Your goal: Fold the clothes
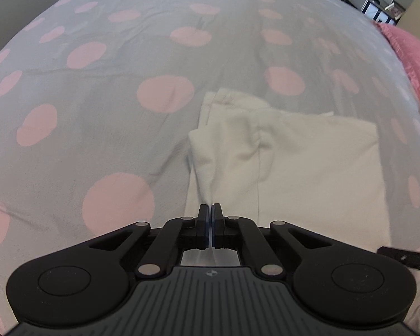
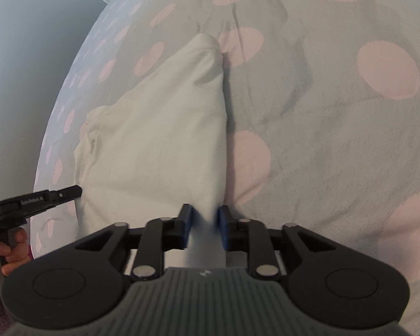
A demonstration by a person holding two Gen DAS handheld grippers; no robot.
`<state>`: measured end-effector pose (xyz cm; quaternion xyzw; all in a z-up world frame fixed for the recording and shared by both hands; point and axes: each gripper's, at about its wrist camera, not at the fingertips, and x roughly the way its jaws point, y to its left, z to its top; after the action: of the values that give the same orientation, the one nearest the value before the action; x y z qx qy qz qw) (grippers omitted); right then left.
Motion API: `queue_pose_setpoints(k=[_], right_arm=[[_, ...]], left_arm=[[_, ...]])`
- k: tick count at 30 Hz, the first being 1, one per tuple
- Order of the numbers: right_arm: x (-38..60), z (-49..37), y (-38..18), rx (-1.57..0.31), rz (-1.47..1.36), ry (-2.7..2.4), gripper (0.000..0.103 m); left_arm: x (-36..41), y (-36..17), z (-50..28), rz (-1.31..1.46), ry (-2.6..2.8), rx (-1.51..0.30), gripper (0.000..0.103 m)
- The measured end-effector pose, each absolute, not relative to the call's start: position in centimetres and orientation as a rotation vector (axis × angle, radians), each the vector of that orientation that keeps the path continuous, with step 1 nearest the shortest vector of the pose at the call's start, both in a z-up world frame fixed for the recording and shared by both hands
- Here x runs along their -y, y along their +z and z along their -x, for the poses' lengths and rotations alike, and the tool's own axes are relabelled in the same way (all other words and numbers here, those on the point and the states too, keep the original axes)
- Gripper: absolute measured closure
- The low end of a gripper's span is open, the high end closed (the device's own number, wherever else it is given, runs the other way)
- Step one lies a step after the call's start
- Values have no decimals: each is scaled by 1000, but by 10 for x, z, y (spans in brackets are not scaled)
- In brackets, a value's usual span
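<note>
There is one cream cloth (image 1: 308,165), lying in the middle and lower right of the left wrist picture, on a grey bed cover (image 1: 98,117) with many pink dots; there are two grippers; the left gripper (image 1: 210,211) has its fingers pressed together, pinching the cloth's near edge; the right gripper (image 2: 204,218) has cloth between its partly spread fingers, though whether they squeeze it cannot be told; one hand (image 2: 11,252) shows at lower left; a pink blanket (image 1: 411,53) and shelves (image 1: 378,5) sit at upper right.
</note>
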<state>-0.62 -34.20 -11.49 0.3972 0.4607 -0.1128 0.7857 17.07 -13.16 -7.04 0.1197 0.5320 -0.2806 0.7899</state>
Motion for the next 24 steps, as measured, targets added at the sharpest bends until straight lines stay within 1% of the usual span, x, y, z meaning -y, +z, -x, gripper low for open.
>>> queue_pose_setpoints(k=[1,5,9,11,13,14,19,21,23,24], right_arm=[[342,5,-116,-998,-853,-249,64],[345,9,-113,-990,-846,-243,64],[353,15,-106,-942,-849,-266,63],[358,18,-104,-921,-856,-283,57],[361,19,-104,-913,-869,-293,56],[362,20,-105,-910,-875,-298,54],[361,18,-108,-902,-885,-280,52],[361,18,-108,-894,-879,-271,48],[360,16,-110,-888,-879,-268,42],[359,15,-111,-890,-877,-265,42]], left_arm=[[133,-73,-170,-272,-604,-1142,103],[139,-77,-163,-329,-604,-1112,102],[133,-68,-167,-264,-604,-1101,100],[129,-62,-171,-226,-616,-1074,87],[125,-56,-174,-183,-632,-1040,58],[123,-55,-177,-162,-636,-1026,55],[118,-69,-186,-150,-654,-1057,54],[114,-80,-189,-141,-652,-1070,54],[111,-92,-192,-116,-662,-1081,49],[110,-96,-193,-100,-671,-1076,44]])
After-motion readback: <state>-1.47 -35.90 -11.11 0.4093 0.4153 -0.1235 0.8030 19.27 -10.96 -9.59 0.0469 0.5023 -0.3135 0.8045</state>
